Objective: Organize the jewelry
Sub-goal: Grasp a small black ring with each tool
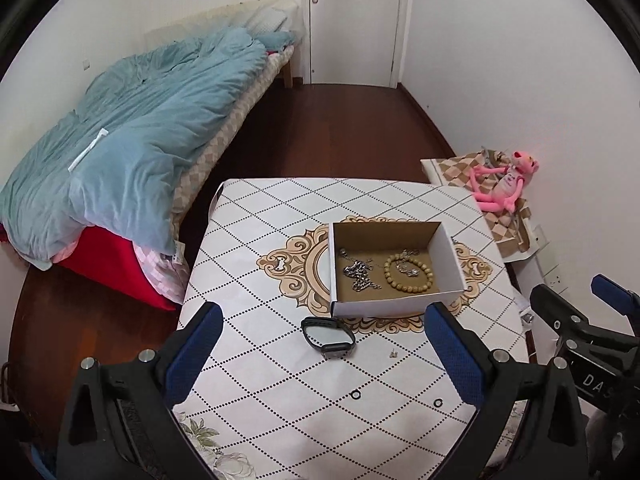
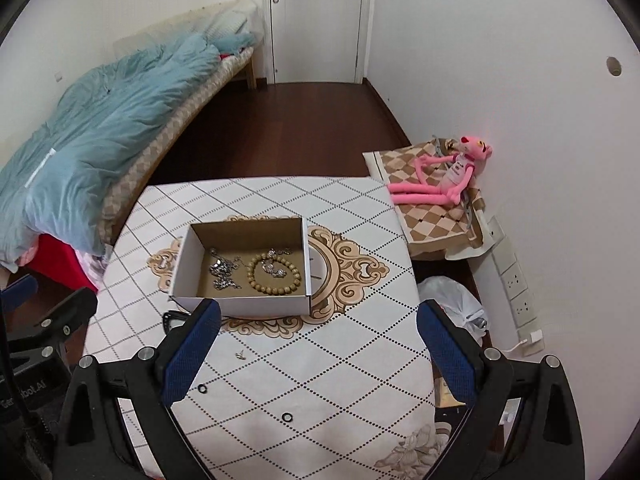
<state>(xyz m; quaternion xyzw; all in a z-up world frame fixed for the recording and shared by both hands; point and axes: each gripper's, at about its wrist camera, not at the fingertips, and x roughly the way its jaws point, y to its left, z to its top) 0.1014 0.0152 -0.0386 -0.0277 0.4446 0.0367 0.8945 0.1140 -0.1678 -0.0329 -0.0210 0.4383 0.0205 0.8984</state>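
A white cardboard box (image 1: 448, 256) (image 2: 184, 264) stands open on the table. In it lie a wooden bead bracelet (image 1: 409, 273) (image 2: 274, 273) and tangled silver chains (image 1: 360, 274) (image 2: 224, 270). A black smartwatch (image 1: 329, 337) lies in front of the box; in the right wrist view only its strap (image 2: 173, 320) shows. A small earring (image 1: 394, 354) (image 2: 240, 355) and two black rings (image 1: 355, 394) (image 1: 438, 403) (image 2: 203, 389) (image 2: 287, 416) lie nearer. My left gripper (image 1: 324, 356) is open above the watch. My right gripper (image 2: 318, 354) is open and empty.
The table has a white diamond-pattern cloth (image 1: 256, 240) (image 2: 360, 340). A bed with a blue duvet (image 1: 140, 128) stands to the left. A pink plush toy (image 2: 444, 180) lies on a checked cushion at the right. A plastic bag (image 2: 456, 304) and wall sockets (image 2: 516, 284) lie beyond the table's right edge.
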